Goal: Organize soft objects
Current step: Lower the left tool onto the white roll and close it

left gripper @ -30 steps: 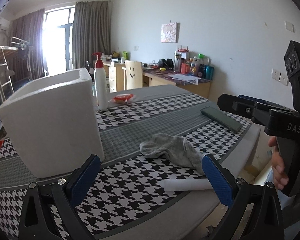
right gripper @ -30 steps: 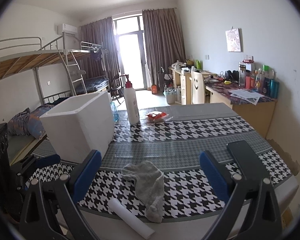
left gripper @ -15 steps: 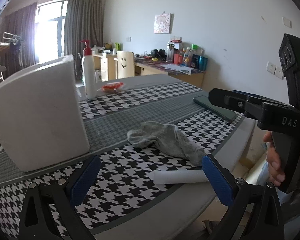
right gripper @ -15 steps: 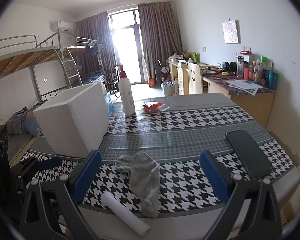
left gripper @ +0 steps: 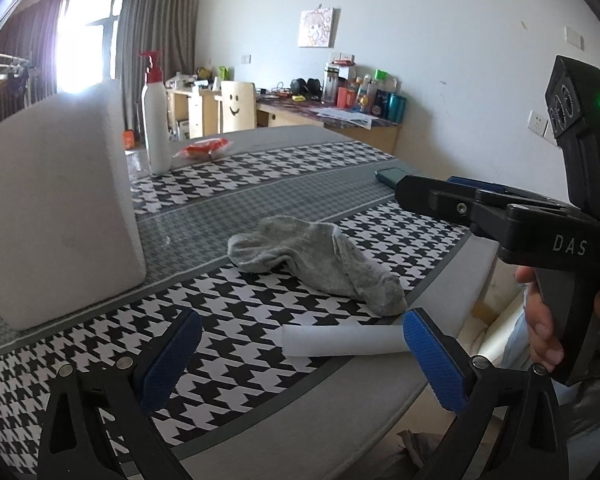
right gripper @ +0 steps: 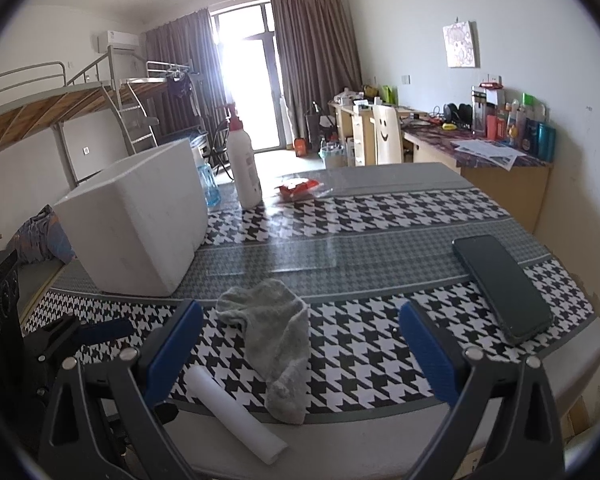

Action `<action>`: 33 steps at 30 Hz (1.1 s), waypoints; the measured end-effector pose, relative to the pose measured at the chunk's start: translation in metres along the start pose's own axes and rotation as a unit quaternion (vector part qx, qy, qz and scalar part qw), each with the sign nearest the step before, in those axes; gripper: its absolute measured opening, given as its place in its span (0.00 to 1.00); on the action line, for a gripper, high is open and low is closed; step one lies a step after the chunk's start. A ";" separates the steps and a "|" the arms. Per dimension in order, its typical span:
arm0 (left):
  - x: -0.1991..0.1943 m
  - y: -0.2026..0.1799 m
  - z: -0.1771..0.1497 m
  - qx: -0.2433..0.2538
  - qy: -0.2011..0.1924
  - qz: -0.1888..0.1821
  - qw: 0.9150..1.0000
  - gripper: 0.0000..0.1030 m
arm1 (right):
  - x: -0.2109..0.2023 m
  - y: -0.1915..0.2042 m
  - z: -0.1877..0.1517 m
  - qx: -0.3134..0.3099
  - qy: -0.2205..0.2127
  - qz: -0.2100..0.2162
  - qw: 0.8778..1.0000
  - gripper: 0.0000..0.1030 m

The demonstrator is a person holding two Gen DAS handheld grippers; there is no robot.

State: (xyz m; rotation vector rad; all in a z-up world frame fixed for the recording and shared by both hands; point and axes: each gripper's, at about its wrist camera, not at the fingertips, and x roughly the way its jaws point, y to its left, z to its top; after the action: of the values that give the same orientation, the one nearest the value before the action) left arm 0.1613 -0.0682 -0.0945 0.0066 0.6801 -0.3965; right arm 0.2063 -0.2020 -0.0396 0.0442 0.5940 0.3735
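Now that both spread claws (left gripper: 300,354) (right gripper: 300,344) have moved nearer, the crumpled grey fabric sock (right gripper: 270,330) is within reach.

Daylight is pouring in through the window (right gripper: 246,80) ahead of you, blowing out to white glare there and reflecting off the table (right gripper: 300,248). The room is looking bright and mostly sharp. Fisheye distortion is bending the edges, and dark vignetting is closing off the corners.
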 end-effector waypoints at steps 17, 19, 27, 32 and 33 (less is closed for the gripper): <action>0.031 -0.003 -0.002 0.000 0.039 0.004 0.999 0.73 | 0.004 -0.010 -0.004 0.006 0.009 0.004 1.000 0.97; 0.035 -0.003 -0.003 0.001 0.047 0.008 0.999 0.69 | 0.005 -0.009 -0.004 0.006 0.010 0.005 1.000 0.97; 0.040 -0.006 -0.008 0.008 0.060 0.014 0.998 0.64 | 0.009 -0.010 -0.006 0.008 0.016 0.011 1.000 0.97; 0.040 -0.010 -0.009 0.016 0.059 0.007 0.998 0.49 | 0.013 -0.013 -0.009 0.013 0.022 0.016 1.000 0.97; 0.040 -0.013 -0.009 0.018 0.058 0.007 0.998 0.47 | 0.014 -0.013 -0.009 0.013 0.023 0.017 1.000 0.97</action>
State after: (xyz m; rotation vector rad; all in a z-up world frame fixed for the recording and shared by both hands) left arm 0.1794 -0.0929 -0.1244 0.0696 0.7873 -0.3972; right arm 0.2162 -0.2095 -0.0568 0.0711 0.6437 0.4001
